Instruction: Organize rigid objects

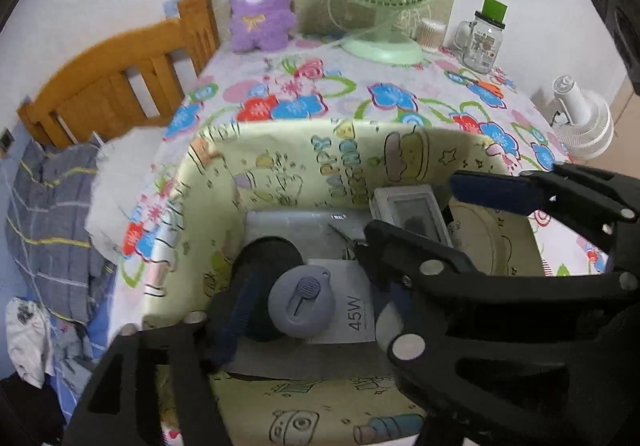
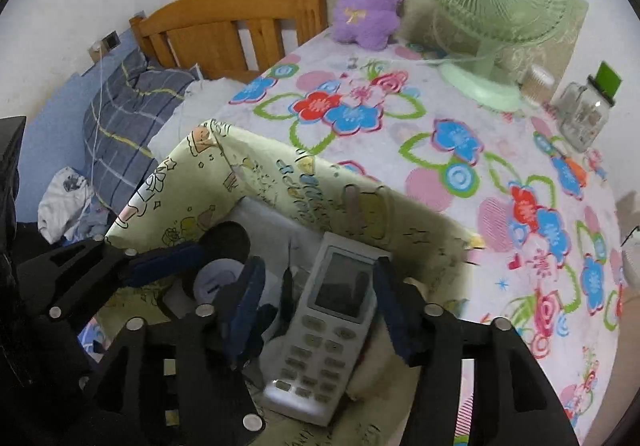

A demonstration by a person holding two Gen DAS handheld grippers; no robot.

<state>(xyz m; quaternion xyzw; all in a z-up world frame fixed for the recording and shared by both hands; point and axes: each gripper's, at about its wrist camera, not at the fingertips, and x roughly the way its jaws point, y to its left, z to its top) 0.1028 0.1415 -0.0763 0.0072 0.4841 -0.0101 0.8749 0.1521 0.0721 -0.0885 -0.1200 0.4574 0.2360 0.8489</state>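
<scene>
Remote control (image 2: 328,330) in fabric bin (image 2: 280,174), between parted right hand-held gripper (image 2: 320,306) pads (left hand-held gripper (image 1: 304,306) likewise apart)

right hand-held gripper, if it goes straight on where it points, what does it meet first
Most likely the remote: it lies in the storage box directly between the open right hand-held gripper's fingers, with nothing above it. Depth is hard to judge.

Both grippers point steeply down into the yellow fabric bin (image 2: 280,174). Right gripper (image 2: 316,310): blue-padded jaws parted, standing apart over the bin's right half. Left gripper (image 2: 192,266): jaws parted, over the bin's left half, just beside the right.
</scene>
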